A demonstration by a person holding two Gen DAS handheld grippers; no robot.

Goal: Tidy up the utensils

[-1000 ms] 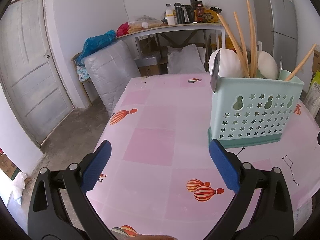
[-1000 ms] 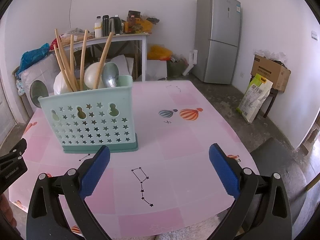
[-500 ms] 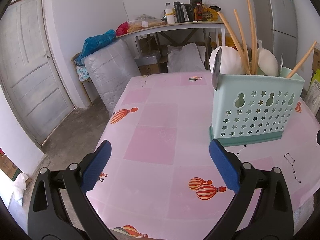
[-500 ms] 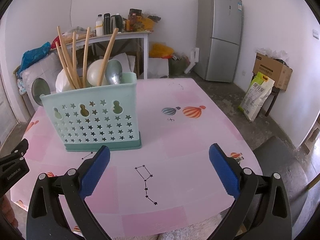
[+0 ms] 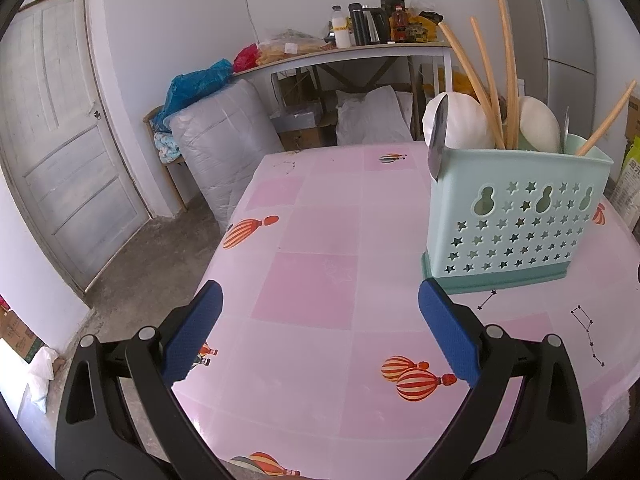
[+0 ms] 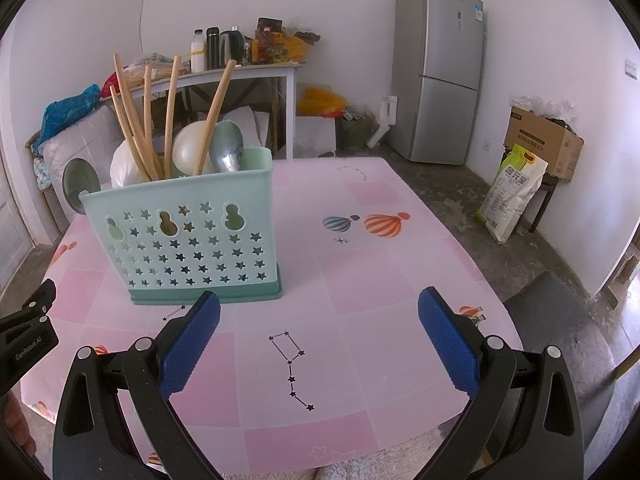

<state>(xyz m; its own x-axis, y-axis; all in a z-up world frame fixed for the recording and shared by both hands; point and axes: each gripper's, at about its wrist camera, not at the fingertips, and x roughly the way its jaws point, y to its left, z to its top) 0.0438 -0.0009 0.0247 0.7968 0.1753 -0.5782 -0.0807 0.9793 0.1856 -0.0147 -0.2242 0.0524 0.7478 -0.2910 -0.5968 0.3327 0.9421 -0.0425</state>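
A mint-green perforated utensil basket [image 5: 516, 220] [image 6: 192, 240] stands upright on the pink table. Inside it are several wooden chopsticks [image 5: 508, 68] [image 6: 140, 120], white ladles [image 5: 460, 120] [image 6: 188, 148] and a metal spoon [image 6: 228, 152]. A round metal utensil [image 5: 436, 140] [image 6: 80, 184] hangs at the basket's left end. My left gripper [image 5: 320, 336] is open above the table, left of and nearer than the basket, holding nothing. My right gripper [image 6: 320, 340] is open and empty, in front of the basket and to its right.
The table [image 5: 312, 288] [image 6: 380, 272] wears a pink cloth with balloon prints. Behind it are a side table with bottles [image 5: 360, 24], wrapped bundles [image 5: 224, 140], a door [image 5: 60, 140], a fridge [image 6: 440, 72], a cardboard box [image 6: 540, 144] and a sack [image 6: 512, 196]. The left gripper's body [image 6: 24, 340] shows at the edge.
Both grippers have drawn back slightly from the basket, which looks a little farther and smaller. Jaws stayed open; nothing was picked up.
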